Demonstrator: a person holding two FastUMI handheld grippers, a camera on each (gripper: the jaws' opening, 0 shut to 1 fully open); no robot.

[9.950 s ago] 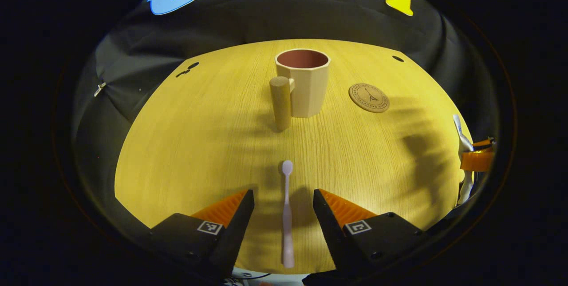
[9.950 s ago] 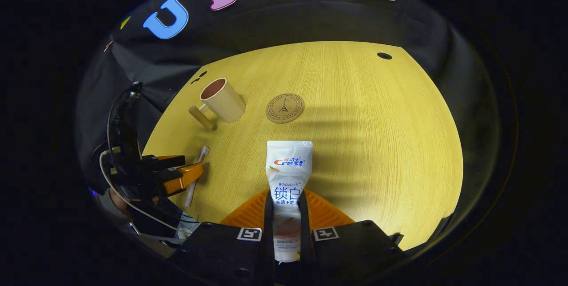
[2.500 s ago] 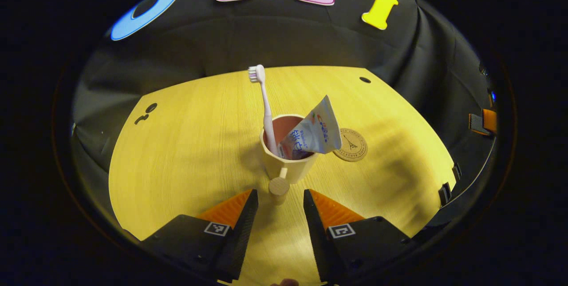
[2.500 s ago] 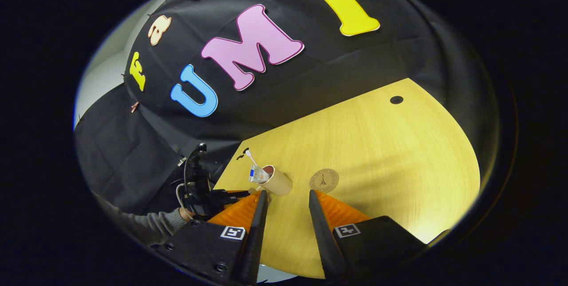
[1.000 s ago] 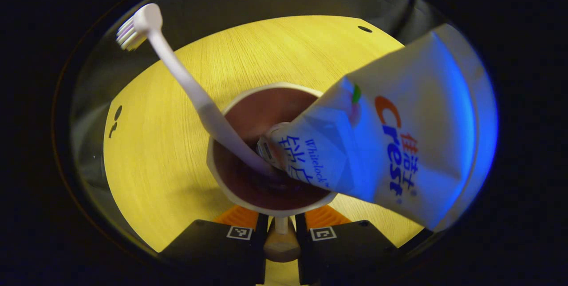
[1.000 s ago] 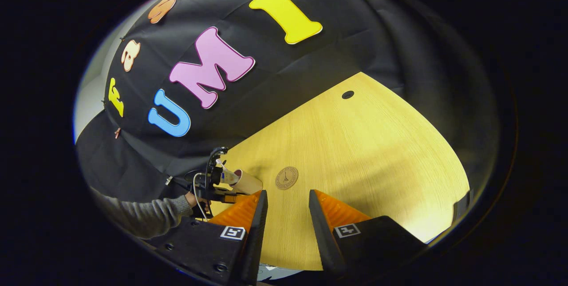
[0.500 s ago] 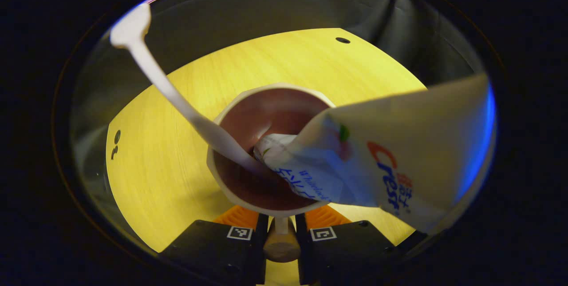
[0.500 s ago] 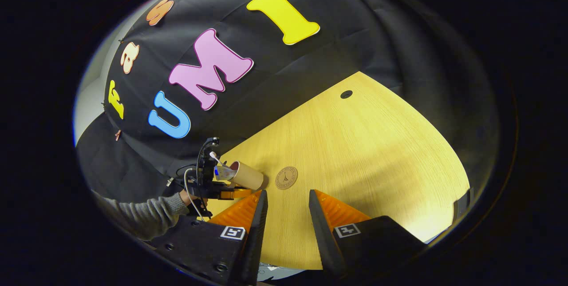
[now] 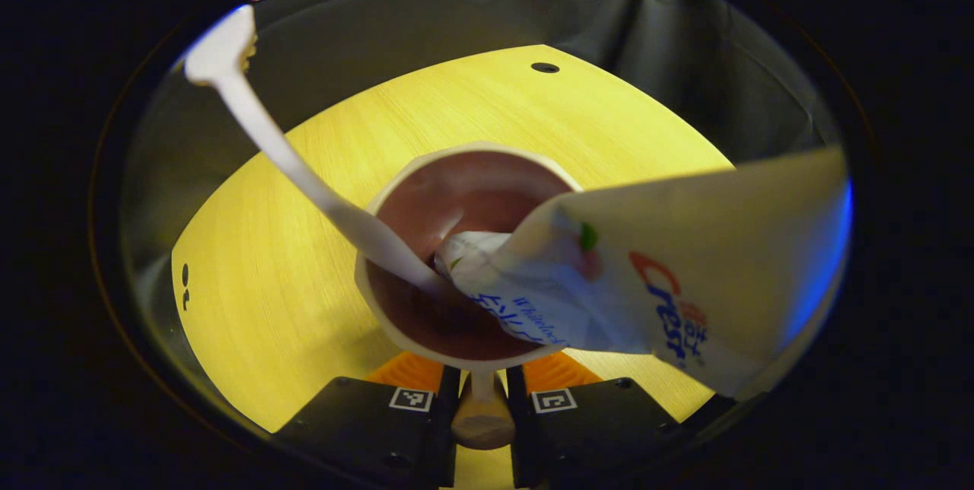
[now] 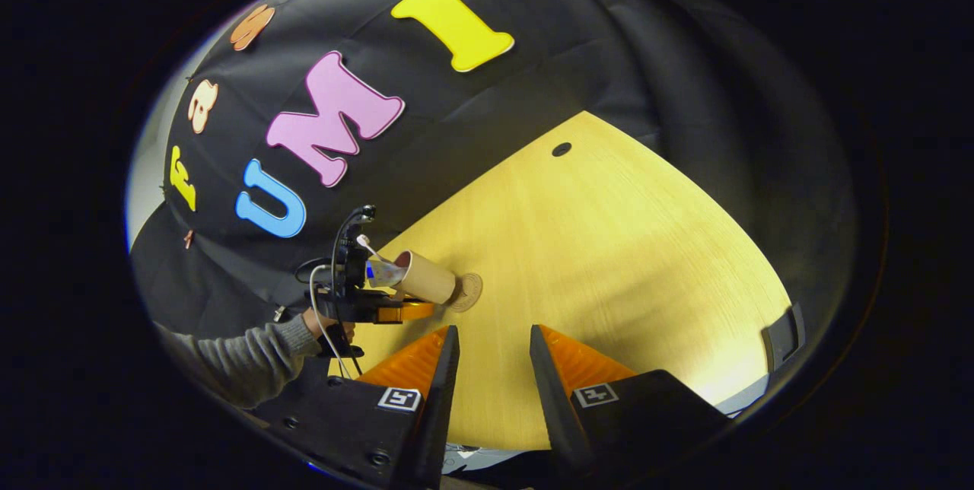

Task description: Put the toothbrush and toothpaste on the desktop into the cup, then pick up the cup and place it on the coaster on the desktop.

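So the surface (image 10: 609, 246) is a light wood-grain top with a rounded far edge, black cloth wall right behind it, and a small dark hole (image 10: 561, 148) near that far edge. In the right gripper view, going left to right: a grey sleeve (image 10: 236, 361) reaches in at the far left, holding the left tool (image 10: 403, 313), which carries the cup (image 10: 424, 278) tilted, its base over or touching the coaster (image 10: 467, 290), can't tell which. Right of that the wood is wide open out to the curved edge. The right tool (image 10: 491, 368) sits low at the near edge, jaws apart with nothing between them.

In the left gripper view, the left tool (image 9: 478, 399) is clamped tight on the cup's (image 9: 380, 307) round wooden handle (image 9: 473, 418). The toothbrush (image 9: 281, 147) leans out to the upper left, and the toothpaste (image 9: 685, 277) tube flops out to the right, cap end down inside. There are two more small dark marks (image 9: 185, 286) at the left edge of the wood.
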